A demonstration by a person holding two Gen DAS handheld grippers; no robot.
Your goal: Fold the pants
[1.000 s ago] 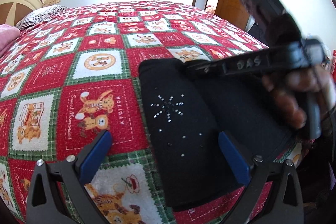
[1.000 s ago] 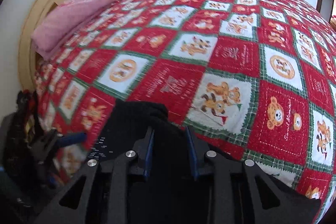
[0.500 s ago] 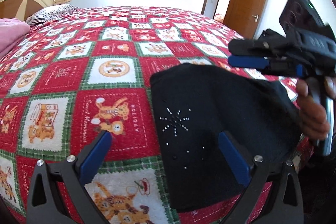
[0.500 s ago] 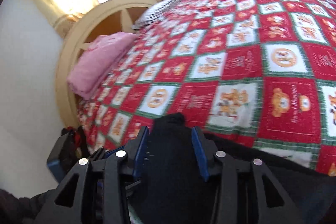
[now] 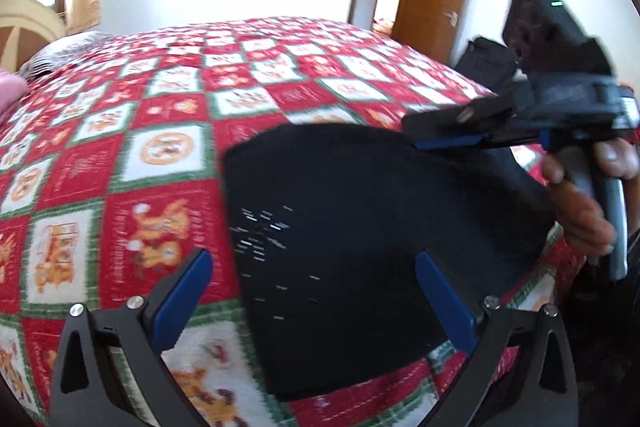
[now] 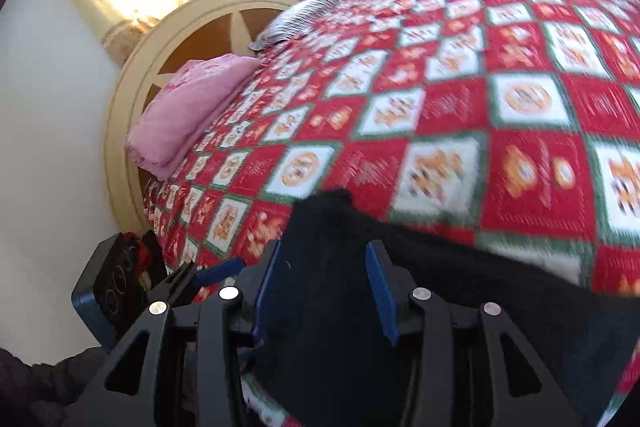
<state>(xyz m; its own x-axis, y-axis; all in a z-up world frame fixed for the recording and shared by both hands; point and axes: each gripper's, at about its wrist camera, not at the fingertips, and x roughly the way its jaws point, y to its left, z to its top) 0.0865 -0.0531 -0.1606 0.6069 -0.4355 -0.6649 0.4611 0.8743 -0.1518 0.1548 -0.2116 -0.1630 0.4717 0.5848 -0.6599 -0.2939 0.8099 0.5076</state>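
My left gripper point(image 5: 312, 291) hangs with jaws wide apart over the bedspread point(image 5: 120, 163). The folded black pants point(image 5: 360, 219) (small studs on the near panel) lie at the bed's near edge. My right gripper point(image 6: 325, 287) has just been opening, its jaws apart, pants beneath.

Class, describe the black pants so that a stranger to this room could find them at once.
Start at the bed under the red, white and green teddy-bear patchwork quilt. At its near edge lie the black pants, folded into a flat dark slab. Nothing else on the quilt is black, and a small starburst of silvery studs marks them.
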